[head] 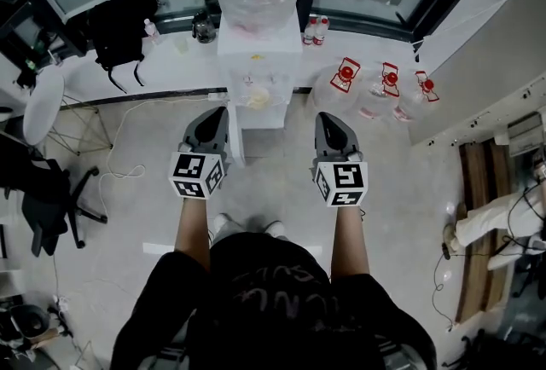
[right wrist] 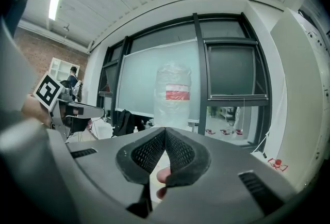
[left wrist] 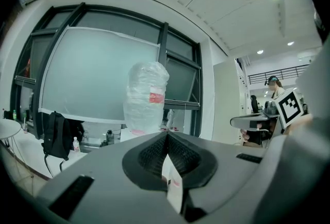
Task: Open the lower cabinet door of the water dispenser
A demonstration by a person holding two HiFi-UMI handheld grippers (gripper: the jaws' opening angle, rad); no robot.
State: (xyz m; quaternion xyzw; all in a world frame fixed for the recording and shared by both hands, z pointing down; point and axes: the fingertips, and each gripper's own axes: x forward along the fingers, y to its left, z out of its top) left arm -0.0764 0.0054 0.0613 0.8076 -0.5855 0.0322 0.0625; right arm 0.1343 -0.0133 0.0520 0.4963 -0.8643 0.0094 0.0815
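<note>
The right gripper (right wrist: pixel 165 131) has its jaws pressed together, nothing caught between them. Straight out past the fingertips (right wrist: pixel 180 152) stands a plastic-wrapped water bottle (right wrist: pixel 173 95) with a red label, set against a dark-framed window (right wrist: pixel 229 70). Left of the fingers, farther off, hangs a black bag (right wrist: pixel 124 122).

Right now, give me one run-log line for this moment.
left gripper: shut, empty | right gripper: shut, empty | water dispenser: straight ahead, not gripped
</note>
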